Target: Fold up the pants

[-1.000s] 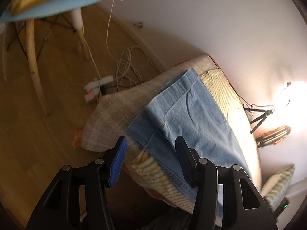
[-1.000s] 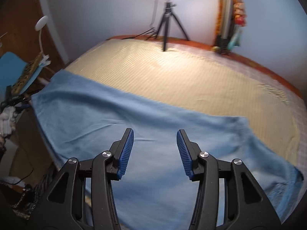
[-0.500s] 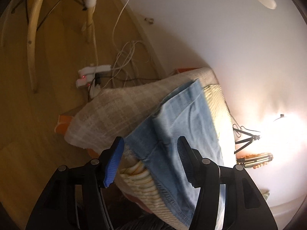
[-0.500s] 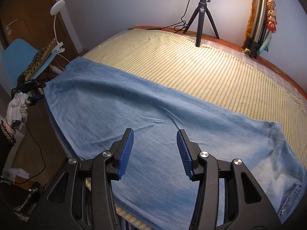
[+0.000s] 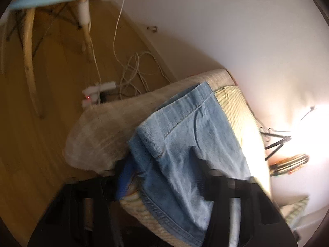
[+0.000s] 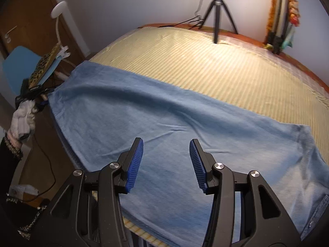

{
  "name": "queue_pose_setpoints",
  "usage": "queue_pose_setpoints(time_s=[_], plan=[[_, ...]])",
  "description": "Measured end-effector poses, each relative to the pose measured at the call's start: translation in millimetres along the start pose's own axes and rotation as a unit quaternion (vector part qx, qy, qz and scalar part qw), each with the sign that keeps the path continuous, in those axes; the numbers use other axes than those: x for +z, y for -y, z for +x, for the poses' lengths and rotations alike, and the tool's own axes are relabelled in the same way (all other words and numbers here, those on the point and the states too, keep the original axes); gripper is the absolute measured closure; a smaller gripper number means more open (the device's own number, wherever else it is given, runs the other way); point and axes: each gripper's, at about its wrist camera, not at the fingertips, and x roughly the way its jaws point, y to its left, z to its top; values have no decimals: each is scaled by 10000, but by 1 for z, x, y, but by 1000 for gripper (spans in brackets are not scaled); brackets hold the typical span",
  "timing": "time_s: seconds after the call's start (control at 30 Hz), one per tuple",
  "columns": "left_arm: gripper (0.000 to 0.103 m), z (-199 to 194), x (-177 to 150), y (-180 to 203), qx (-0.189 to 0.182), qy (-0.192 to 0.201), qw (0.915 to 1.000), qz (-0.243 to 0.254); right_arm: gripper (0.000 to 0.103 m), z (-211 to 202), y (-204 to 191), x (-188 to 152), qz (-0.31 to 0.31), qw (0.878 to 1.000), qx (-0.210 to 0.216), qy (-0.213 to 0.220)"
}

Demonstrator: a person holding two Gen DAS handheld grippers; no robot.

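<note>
Light blue denim pants lie flat across the near side of a bed with a yellow striped sheet. Their hem end hangs over the bed's corner in the left wrist view, and the waist end lies at the lower right. My right gripper is open and empty, hovering above the middle of the pants. My left gripper is open, its jaws on either side of the pants' edge near the hem. The frame is blurred and the right finger is partly behind the denim.
A ring light on a tripod stands at the far side of the bed. A blue chair with a clip lamp is at the left. A power strip and white cables lie on the wooden floor.
My left gripper has moved in toward the hem, and denim now lies between its fingers. My right gripper has shifted a little over the pants and stays open.
</note>
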Motion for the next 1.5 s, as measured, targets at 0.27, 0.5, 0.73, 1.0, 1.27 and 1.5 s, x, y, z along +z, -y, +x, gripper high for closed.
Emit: queue_pose_setpoints(time_s=[0.27,0.5,0.73,1.0,1.27,1.5], plan=[[89,-6,0,1,56,325,9993,156,54,29,-77,-4,-1119,9890,845,-476],[89,-11,1,-4,-106,285,9995,60,55,72,-163,-4,-2333,9593,1302,-919],[89,-12,2,0,-214,261,9994,107,82,109,-198,-8,-2961,9424,1080,-1119],[89,-8,-1,-4,-197,287,9993,94,99,89,-204,1,-3000,9353,1463,-1174],[89,-6,-4,-15,-220,291,9993,75,72,106,-214,4,-3005,9370,1166,-1350],[90,-6,-6,-16,-319,364,9988,-35,62,98,-212,22,-2609,9475,1507,-1070]])
